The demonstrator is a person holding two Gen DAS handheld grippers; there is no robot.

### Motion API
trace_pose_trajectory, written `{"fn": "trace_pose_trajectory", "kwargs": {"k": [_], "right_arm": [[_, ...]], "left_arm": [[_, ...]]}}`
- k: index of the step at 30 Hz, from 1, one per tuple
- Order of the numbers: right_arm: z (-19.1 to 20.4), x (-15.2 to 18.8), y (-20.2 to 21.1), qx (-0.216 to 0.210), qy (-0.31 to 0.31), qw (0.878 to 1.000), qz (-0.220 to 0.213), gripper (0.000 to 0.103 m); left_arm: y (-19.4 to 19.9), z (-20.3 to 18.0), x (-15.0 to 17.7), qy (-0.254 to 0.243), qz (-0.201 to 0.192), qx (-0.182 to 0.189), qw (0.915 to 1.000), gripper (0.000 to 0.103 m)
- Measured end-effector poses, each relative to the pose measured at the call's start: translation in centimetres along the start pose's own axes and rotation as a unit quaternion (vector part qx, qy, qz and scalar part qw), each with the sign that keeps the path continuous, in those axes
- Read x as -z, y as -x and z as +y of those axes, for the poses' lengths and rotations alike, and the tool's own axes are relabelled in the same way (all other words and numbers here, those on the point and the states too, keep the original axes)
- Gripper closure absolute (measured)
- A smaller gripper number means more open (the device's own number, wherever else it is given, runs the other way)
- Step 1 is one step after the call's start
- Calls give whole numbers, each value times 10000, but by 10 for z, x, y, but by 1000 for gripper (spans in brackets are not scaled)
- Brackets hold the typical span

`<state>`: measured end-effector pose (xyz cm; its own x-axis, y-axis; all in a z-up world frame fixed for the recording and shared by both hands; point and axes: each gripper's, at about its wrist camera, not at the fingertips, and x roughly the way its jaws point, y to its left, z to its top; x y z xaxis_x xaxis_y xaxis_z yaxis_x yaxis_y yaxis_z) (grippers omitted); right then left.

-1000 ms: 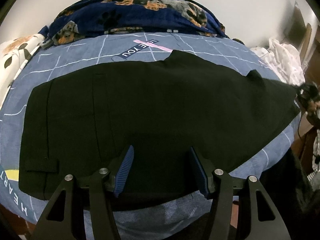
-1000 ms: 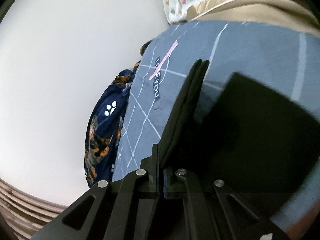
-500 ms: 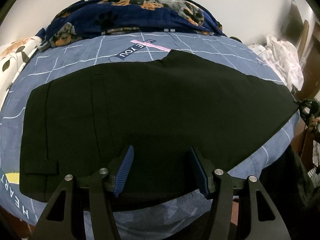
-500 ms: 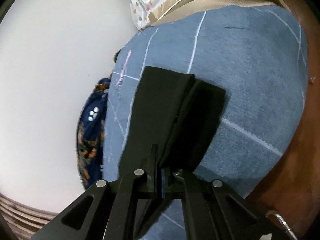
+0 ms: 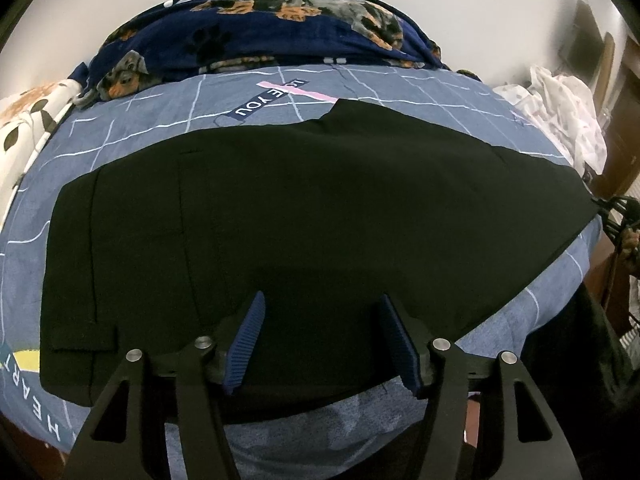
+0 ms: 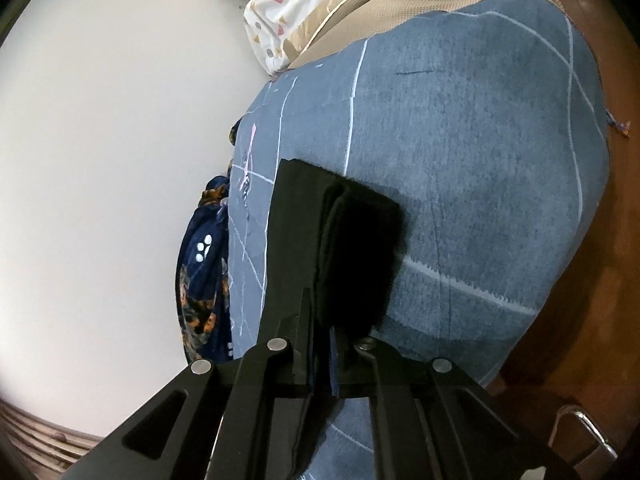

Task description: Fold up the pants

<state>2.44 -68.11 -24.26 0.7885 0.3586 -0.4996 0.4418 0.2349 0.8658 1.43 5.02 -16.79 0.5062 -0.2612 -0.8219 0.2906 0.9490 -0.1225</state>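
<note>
Black pants [image 5: 320, 200] lie spread flat across the blue grid-patterned bed sheet [image 5: 140, 128], waistband at the left, leg ends at the right. My left gripper [image 5: 322, 300] hovers over their near edge; its jaws are opening and its blue pads [image 5: 248, 340] hold nothing. In the right wrist view the stacked leg ends [image 6: 348, 240] rest on the sheet [image 6: 480, 160]. My right gripper [image 6: 320, 320] still has that fabric pinched between its fingers, though its jaws are starting to open. It also shows small at the pants' right tip as the right gripper [image 5: 616, 216].
A navy dog-print blanket [image 5: 280, 28] is bunched along the far side by the white wall. White patterned bedding [image 5: 568, 112] lies at the right end, more at the left [image 5: 24, 120]. The brown wooden bed frame [image 6: 592, 300] borders the mattress.
My right gripper carried the leg ends outward and down until they lie on the sheet; the raised corner at the right has flattened. The left gripper stayed in place.
</note>
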Motion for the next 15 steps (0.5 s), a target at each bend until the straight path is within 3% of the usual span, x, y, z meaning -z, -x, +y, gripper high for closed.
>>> {"fn": "trace_pose_trajectory", "kwargs": {"k": [4,7,9,11,15], "right_arm": [[-2,-4,2,-58,50,9999,71,96],[-11,-12,23,-192,-184,9990,-358,90],[-21,-20,42,-372,-464,9960,-662,75],[-28,-24,71,-393,-503,9908,-1193,74],[-33,-25,89,-493,-491,9886,-1335,72]], "left_arm": [[-1,-3,0,-65,2,-17,10000,37],[-1,-4,0,-92,7,-31,10000,37],[-1,-4,0,-58,7,-11,10000,36],[-1,-4,0,-43,2,2,10000,36],[-1,-5,0,-42,-20,6,10000,34]]}}
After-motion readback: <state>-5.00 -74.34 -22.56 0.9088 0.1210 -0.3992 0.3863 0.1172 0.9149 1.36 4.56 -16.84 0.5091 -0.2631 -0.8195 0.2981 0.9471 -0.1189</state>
